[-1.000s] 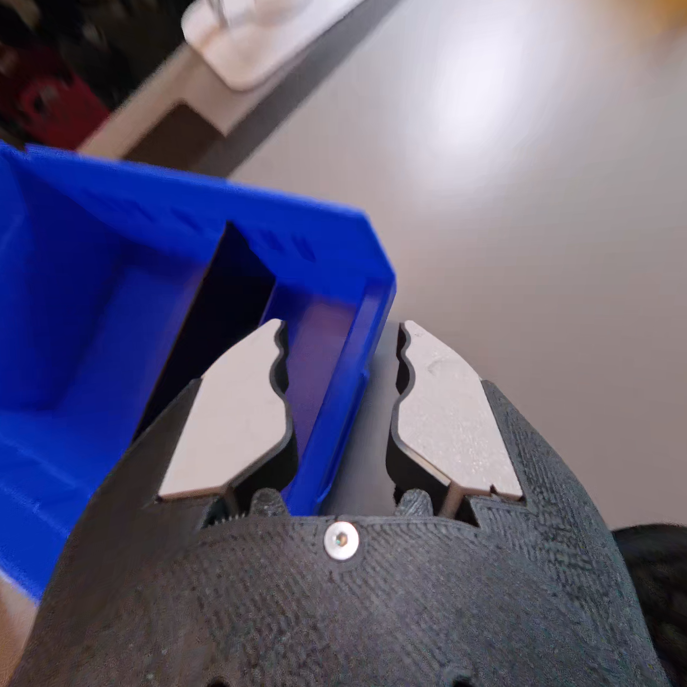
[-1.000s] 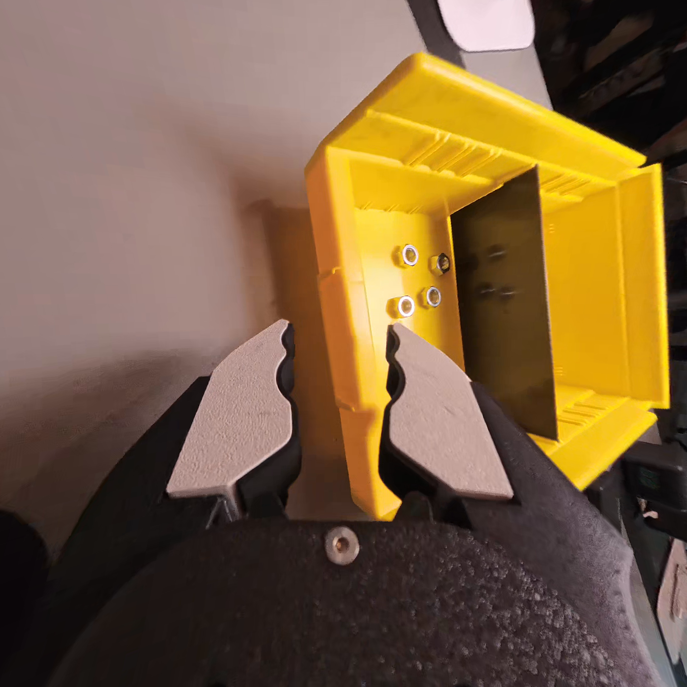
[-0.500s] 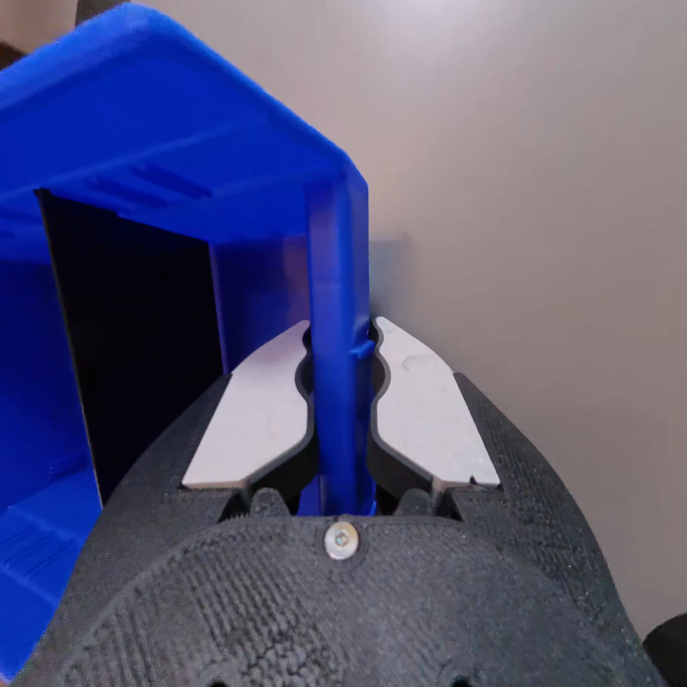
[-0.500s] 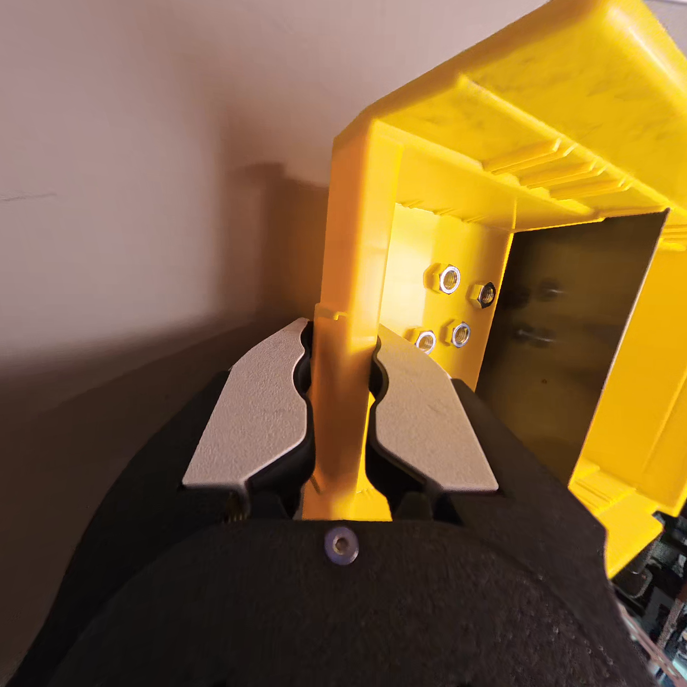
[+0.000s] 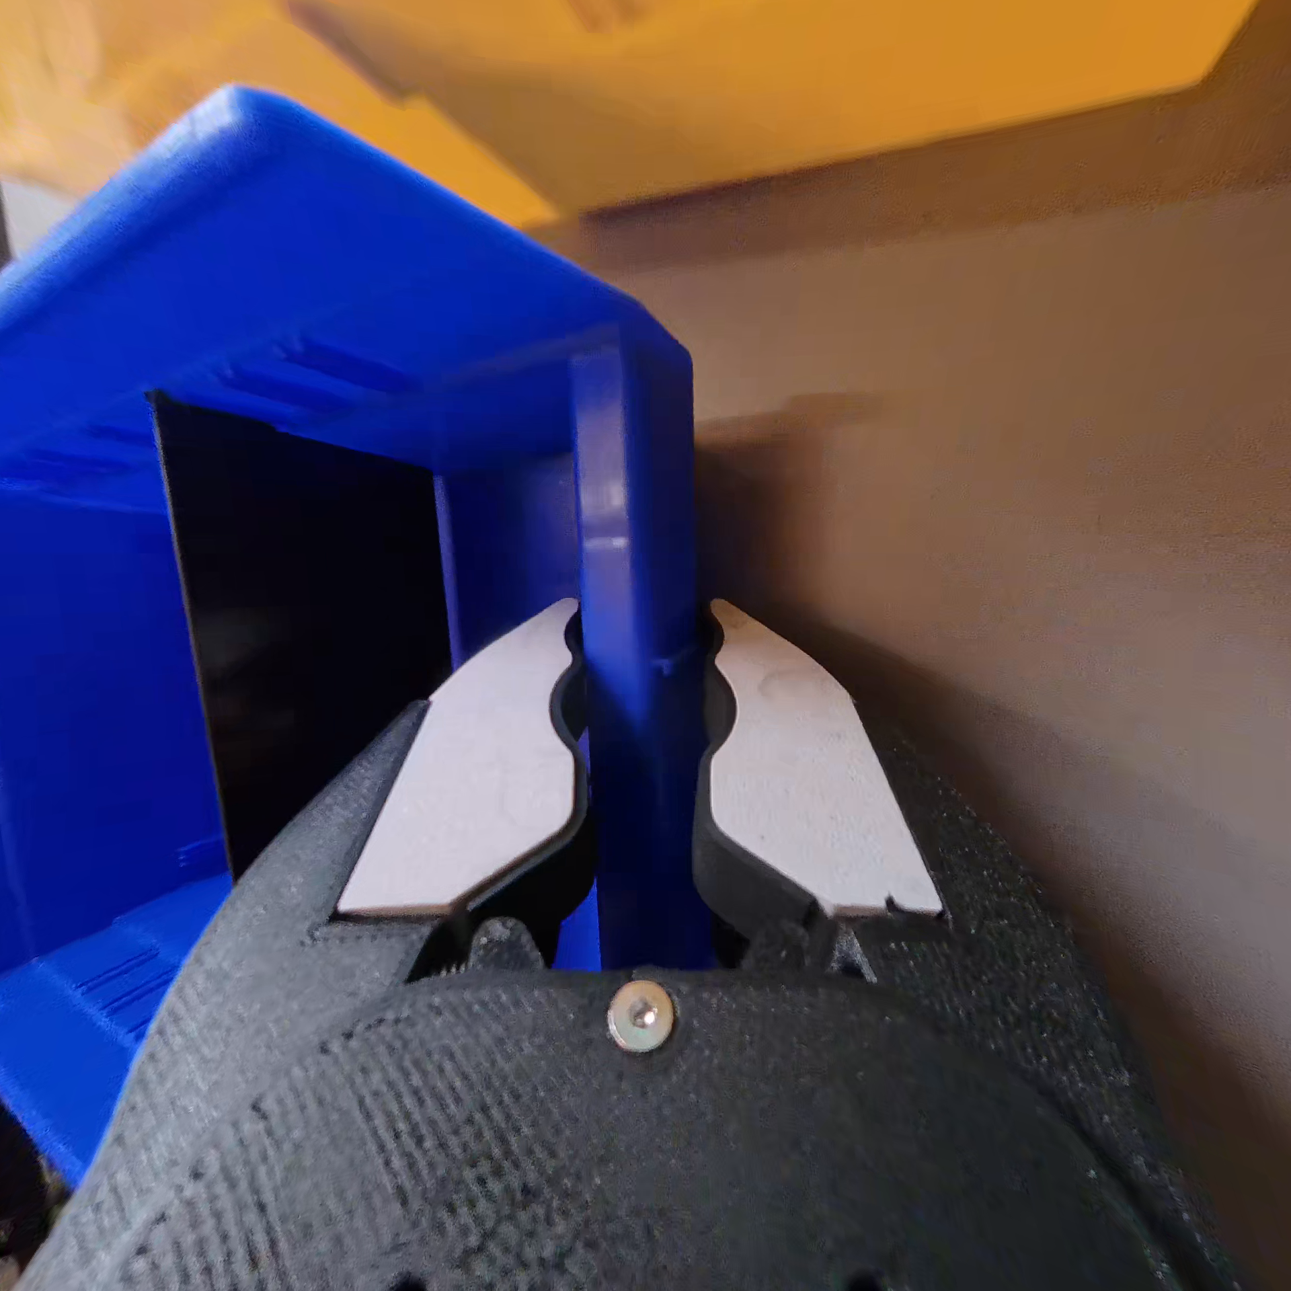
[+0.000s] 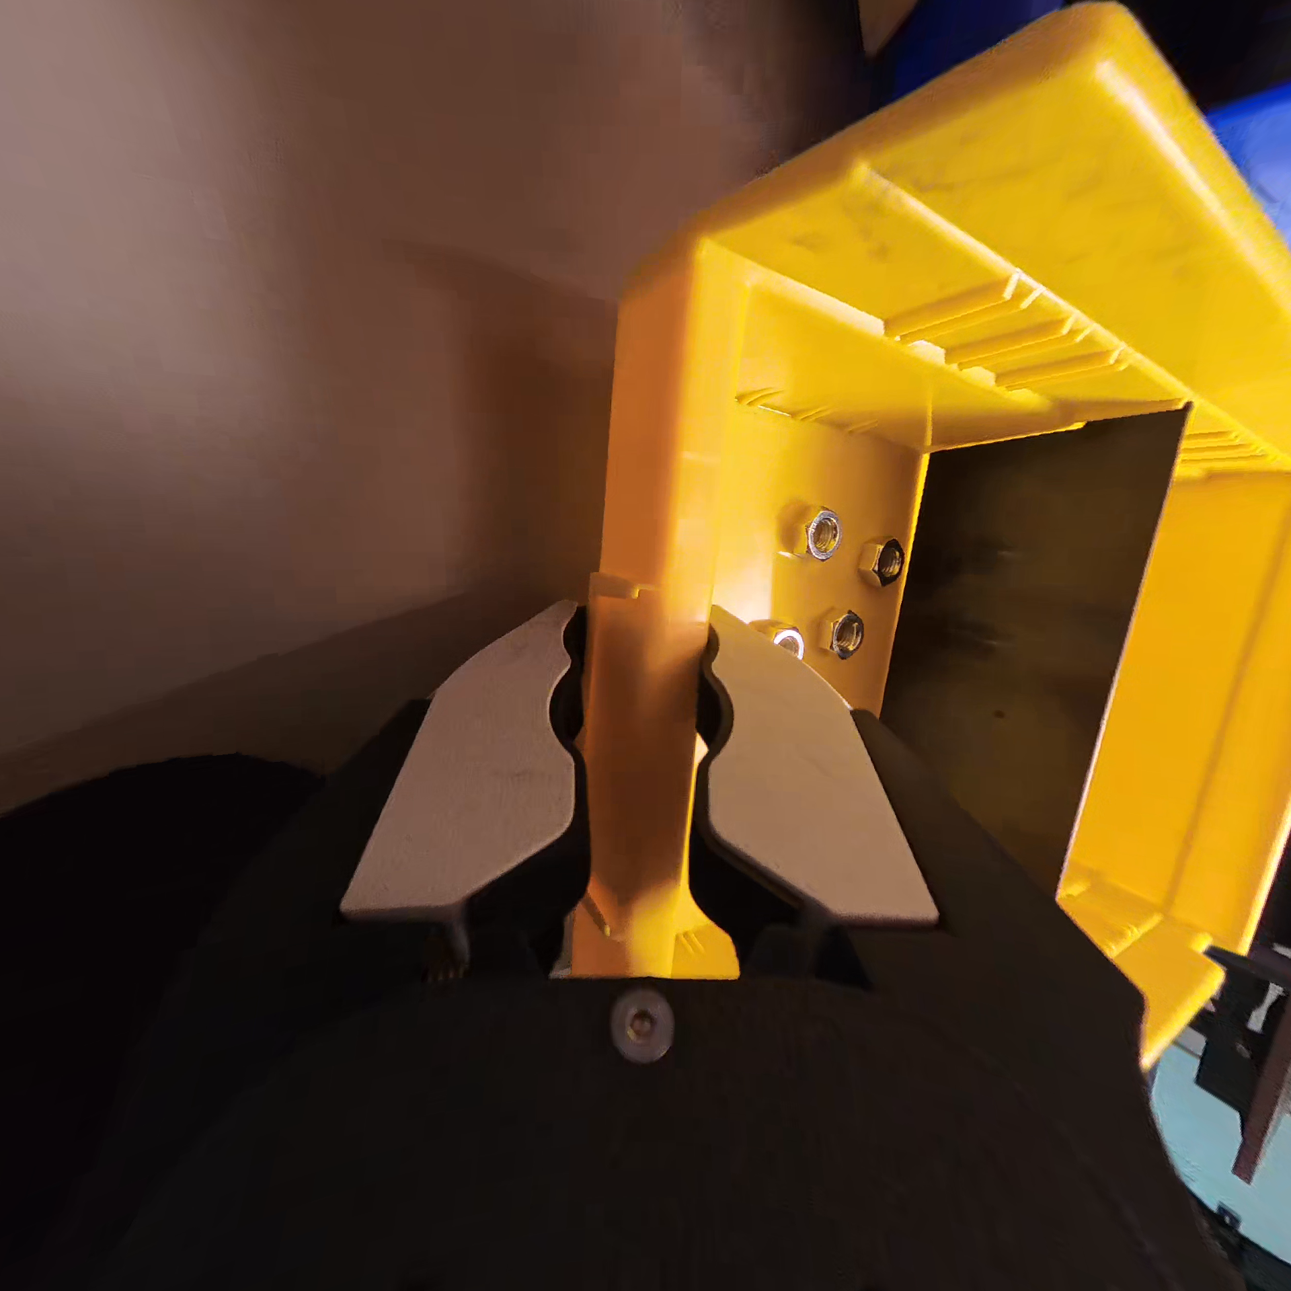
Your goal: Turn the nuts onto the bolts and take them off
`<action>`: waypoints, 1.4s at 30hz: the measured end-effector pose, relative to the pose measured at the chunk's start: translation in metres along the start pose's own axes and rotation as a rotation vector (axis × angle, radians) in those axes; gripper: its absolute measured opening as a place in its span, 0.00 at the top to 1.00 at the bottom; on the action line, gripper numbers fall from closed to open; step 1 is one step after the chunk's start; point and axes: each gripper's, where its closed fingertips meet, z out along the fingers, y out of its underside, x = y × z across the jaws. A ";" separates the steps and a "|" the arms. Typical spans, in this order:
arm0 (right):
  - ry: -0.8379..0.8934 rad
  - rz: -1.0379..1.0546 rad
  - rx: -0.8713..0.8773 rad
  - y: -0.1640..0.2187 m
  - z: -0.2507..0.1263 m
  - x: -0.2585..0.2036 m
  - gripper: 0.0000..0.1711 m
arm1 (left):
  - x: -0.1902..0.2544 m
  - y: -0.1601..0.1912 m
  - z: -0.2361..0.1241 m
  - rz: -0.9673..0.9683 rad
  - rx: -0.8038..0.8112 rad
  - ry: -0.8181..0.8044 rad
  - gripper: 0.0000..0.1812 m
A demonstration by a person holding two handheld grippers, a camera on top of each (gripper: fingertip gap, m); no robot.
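Observation:
My left gripper (image 5: 641, 622) is shut on the side wall of a blue plastic bin (image 5: 300, 293), with one finger inside and one outside. A dark divider plate (image 5: 300, 615) stands inside it; no bolts show. My right gripper (image 6: 641, 618) is shut on the side wall of a yellow plastic bin (image 6: 992, 230). Several silver hex nuts (image 6: 823, 532) lie on that bin's floor beside a dark divider plate (image 6: 1034, 629). The yellow bin also shows blurred at the top of the left wrist view (image 5: 768, 91).
A grey-brown tabletop (image 5: 1048, 559) lies beside and beyond both bins, and also shows in the right wrist view (image 6: 279, 349). A bit of the blue bin (image 6: 1250, 119) and dark equipment (image 6: 1250, 1034) show at the right edge of the right wrist view. The tips of one gripper are about 20 cm away from the tips of the other.
Both grippers closed from open onto the bin walls. Both bins have since moved toward each other; the yellow bin now shows in the left wrist view.

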 end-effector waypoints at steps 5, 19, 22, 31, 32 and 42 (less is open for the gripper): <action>0.155 0.279 0.245 -0.023 -0.061 0.015 0.78 | 0.000 -0.030 -0.025 -0.110 0.212 -0.079 0.81; 0.556 1.220 0.312 0.098 -0.080 0.033 0.75 | 0.046 -0.131 -0.034 -0.915 0.558 -0.169 0.69; 0.583 1.225 0.317 0.098 -0.081 0.038 0.90 | 0.036 -0.127 -0.027 -0.956 0.539 -0.274 0.77; 0.793 1.143 0.303 0.091 -0.111 0.049 0.96 | 0.018 -0.130 -0.061 -0.903 0.580 -0.371 0.91; 0.809 1.135 0.318 0.086 -0.119 0.052 0.96 | 0.014 -0.132 -0.070 -0.893 0.593 -0.386 0.91; 0.823 0.947 0.615 -0.044 -0.193 0.123 0.95 | -0.038 -0.085 -0.225 -0.869 0.652 -0.652 0.93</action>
